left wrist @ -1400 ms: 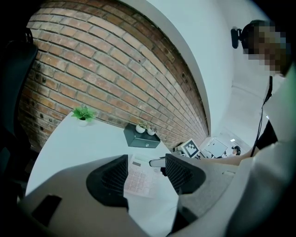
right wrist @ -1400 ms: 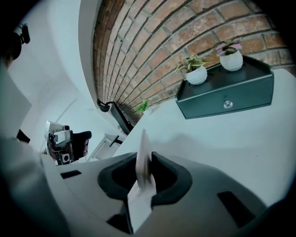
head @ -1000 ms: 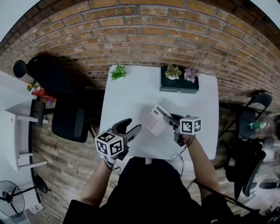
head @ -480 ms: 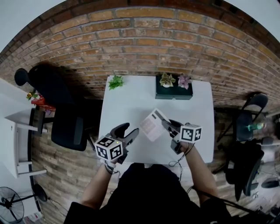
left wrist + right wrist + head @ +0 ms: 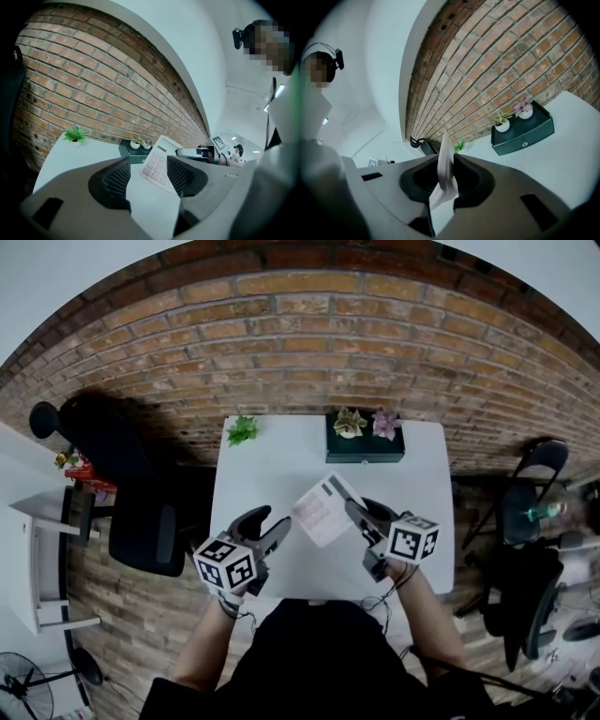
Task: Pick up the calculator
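The white calculator [image 5: 322,508] hangs tilted above the white table [image 5: 253,474], and my right gripper [image 5: 356,512] is shut on its right edge. Seen edge-on in the right gripper view, the calculator [image 5: 445,171] stands pinched between the two jaws of the right gripper [image 5: 446,180]. My left gripper [image 5: 270,526] is open and empty, low at the table's near left. From the left gripper view the calculator [image 5: 157,164] shows its keys beyond the open left gripper [image 5: 149,174], with the right gripper's jaw at its right side.
A dark tray [image 5: 364,444] with two small potted plants stands at the table's far edge. A small green plant [image 5: 242,430] sits at the far left corner. A brick wall [image 5: 309,343] is behind. A black office chair [image 5: 141,521] stands left, another chair [image 5: 525,502] right.
My right gripper has risen with the calculator, which now sits higher above the table. The left gripper has lifted a little too, still open.
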Motion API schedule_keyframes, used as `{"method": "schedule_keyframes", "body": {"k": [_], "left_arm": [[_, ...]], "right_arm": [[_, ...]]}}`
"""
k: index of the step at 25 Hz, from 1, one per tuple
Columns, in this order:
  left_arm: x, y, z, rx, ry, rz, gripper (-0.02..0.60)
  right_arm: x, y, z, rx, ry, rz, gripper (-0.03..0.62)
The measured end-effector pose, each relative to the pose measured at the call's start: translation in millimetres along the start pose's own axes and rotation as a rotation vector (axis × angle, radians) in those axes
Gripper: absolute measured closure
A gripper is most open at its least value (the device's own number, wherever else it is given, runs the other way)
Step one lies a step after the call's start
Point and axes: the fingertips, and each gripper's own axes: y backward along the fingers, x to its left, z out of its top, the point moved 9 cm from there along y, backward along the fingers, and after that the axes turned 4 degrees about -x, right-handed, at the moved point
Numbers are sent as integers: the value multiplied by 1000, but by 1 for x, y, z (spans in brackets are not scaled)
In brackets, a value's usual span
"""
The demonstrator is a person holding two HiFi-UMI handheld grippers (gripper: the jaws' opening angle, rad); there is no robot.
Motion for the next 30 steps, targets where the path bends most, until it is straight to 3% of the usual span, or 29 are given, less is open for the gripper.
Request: {"method": "schedule_keyframes", "body": {"k": [11, 19, 30], "left_arm": [[7, 5, 27, -59, 15, 22, 344], [8, -1, 30, -63, 46, 5, 345], [8, 0, 39, -79, 34, -5, 345]], "right_arm": [[36, 21, 37, -157, -4, 57, 522], [56, 28, 48, -204, 20, 103, 520], [69, 31, 57, -234, 48, 133, 522]]}}
